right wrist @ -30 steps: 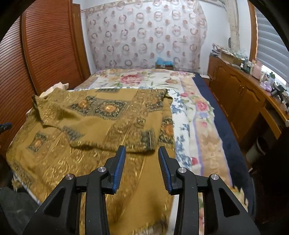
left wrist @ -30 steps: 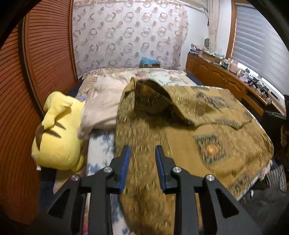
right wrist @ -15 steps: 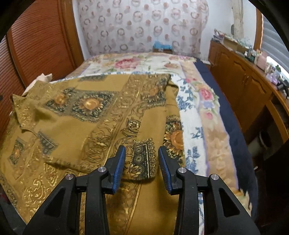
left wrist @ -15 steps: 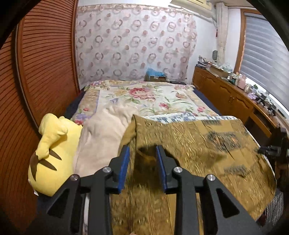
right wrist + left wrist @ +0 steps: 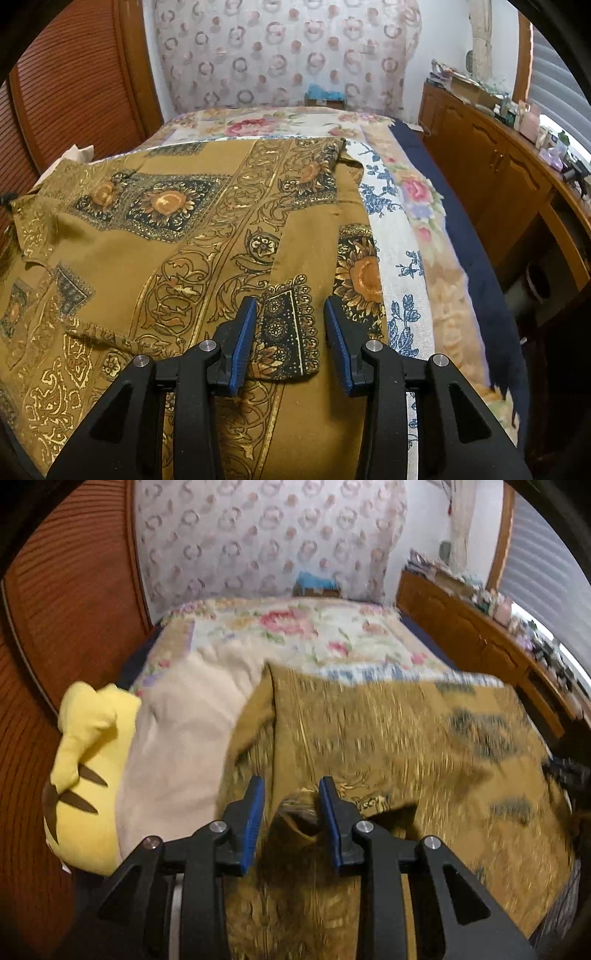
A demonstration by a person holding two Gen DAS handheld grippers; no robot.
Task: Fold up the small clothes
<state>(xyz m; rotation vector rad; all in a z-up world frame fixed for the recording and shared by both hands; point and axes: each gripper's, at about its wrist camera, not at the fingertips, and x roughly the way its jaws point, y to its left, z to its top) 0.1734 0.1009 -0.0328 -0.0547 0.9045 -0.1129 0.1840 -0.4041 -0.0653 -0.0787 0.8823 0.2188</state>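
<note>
both claws, left gripper point(image 5: 291, 812) and right gripper point(image 5: 290, 338), stand apart over the gold garment point(image 5: 177, 236) spread on the bed point(image 5: 417, 229); judged risk: closing now pinches extra layers, skewing the fold.

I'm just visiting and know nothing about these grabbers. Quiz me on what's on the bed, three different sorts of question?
1. True or false: the right gripper is clamped shut on the gold patterned garment.
2. Which toy lies left of the beige cloth? A) yellow plush toy B) brown bear C) red ball
3. Fill in: the garment lies on a ____-patterned bedspread.

Key: 1 false, its jaws are open; 2 A; 3 floral.
</note>
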